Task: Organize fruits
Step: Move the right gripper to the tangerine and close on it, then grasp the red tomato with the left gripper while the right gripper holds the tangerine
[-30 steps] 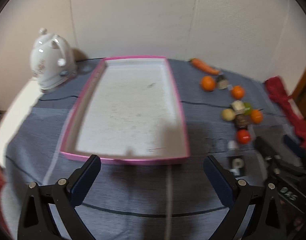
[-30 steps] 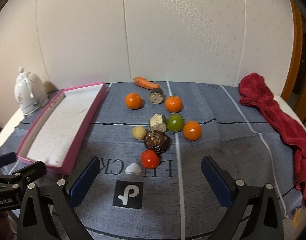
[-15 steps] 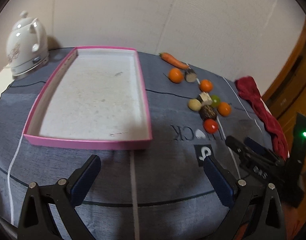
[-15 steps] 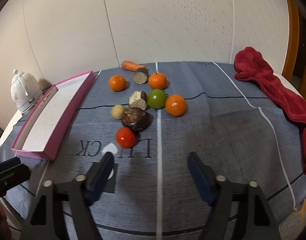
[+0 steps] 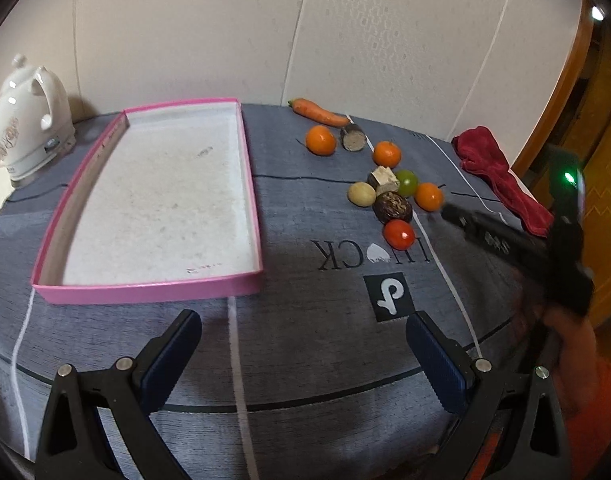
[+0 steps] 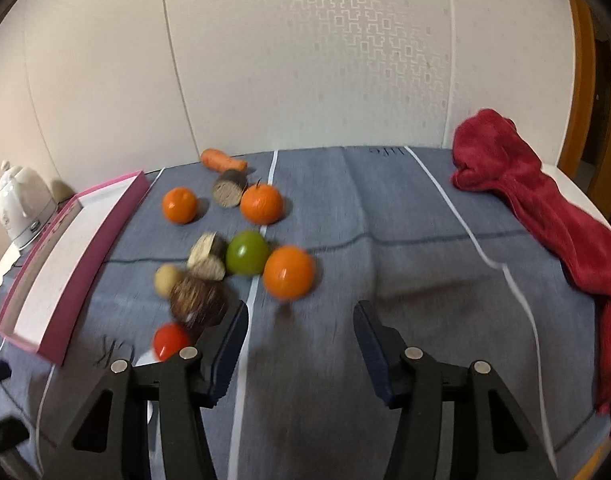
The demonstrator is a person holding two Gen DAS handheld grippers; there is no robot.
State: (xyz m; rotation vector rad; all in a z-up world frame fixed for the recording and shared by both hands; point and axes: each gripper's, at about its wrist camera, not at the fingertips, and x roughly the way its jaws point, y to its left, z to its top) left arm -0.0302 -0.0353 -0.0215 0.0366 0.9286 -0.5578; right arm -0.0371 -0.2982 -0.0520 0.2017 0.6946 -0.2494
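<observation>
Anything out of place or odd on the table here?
Nothing spilled or damaged. The red towel lies crumpled along the table's right edge, partly hanging off. A carrot and cut brown root pieces sit mixed among the oranges; the pink tray holds nothing.

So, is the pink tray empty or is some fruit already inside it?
Empty. The pink tray shows only its bare white floor; every fruit, like the red tomato, lies outside on the cloth.

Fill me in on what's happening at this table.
A person with a gripper in each hand is sorting produce. The pink tray holds nothing yet. The right gripper, jaws just narrowed but gripping nothing, points at the nearest orange in the cluster, beside a green fruit. The left gripper hangs open over the cloth, near the tray's front edge.
</observation>
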